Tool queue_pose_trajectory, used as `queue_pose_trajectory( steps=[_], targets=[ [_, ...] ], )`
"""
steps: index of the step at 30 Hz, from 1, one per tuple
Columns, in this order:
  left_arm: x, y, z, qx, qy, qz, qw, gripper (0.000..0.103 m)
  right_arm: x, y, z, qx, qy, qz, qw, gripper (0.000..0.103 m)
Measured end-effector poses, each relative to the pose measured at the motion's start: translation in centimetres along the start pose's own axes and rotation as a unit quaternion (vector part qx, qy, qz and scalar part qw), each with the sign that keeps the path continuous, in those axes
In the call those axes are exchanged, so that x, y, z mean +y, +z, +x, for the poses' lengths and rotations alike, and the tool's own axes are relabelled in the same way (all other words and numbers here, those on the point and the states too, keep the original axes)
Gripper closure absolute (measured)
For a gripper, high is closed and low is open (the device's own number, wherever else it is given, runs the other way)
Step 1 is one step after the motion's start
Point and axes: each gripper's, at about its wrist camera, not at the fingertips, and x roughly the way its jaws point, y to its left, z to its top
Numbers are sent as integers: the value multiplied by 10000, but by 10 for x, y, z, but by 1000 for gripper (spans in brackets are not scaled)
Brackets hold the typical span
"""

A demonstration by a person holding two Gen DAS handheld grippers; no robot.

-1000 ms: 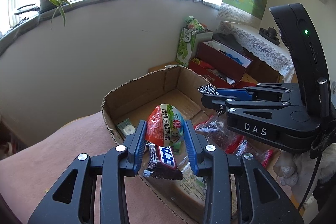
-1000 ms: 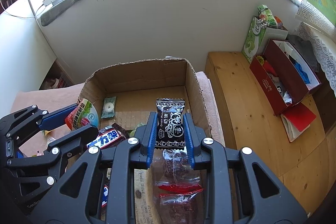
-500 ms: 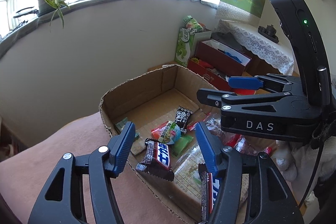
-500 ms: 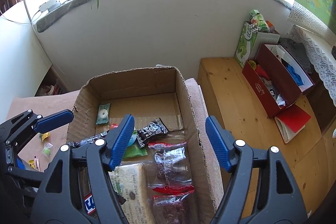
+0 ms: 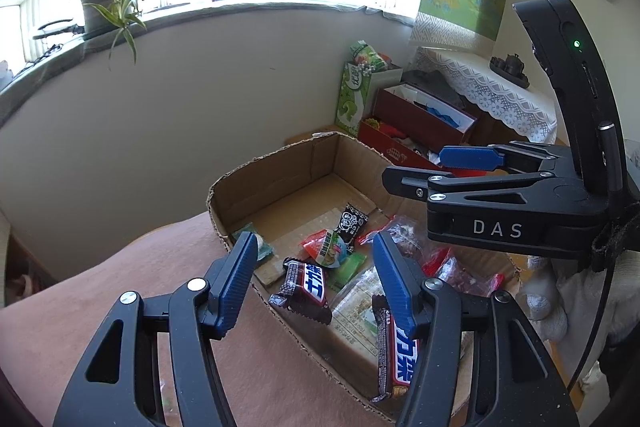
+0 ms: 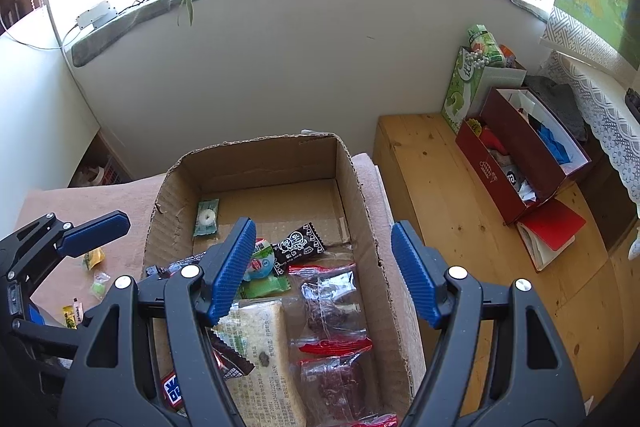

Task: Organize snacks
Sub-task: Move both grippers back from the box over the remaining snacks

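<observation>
several crinkly foil snack packets (image 6: 298,247) fill a corrugated cardboard box (image 6: 366,223).

One cardboard box (image 6: 362,187). Inside it: two chocolate bars (image 5: 306,289), one black sachet (image 6: 298,245), one pale mint packet (image 6: 207,217), one big cracker pack (image 6: 260,347). Four small candies (image 6: 94,261) outside.

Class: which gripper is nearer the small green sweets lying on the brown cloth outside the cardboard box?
Left. The left gripper hangs just above the green sweets; the right gripper sits over the cardboard box.
</observation>
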Motion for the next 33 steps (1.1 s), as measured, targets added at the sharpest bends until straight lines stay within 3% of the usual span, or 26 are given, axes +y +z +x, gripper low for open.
queue_pose_trajectory(
  steps=[20,26,33],
  targets=[
    [30,-28,-75,-340,232,-119,9991,44,56,-17,-54,-443,49,-354,9984,30],
    [60,-50,-102,-379,325,-271,9984,44,83,-29,-69,-464,248,-596,9968,30],
    [110,-90,-120,-138,551,-694,9960,44,126,-55,-77,-216,720,-1011,9920,30]
  ],
)
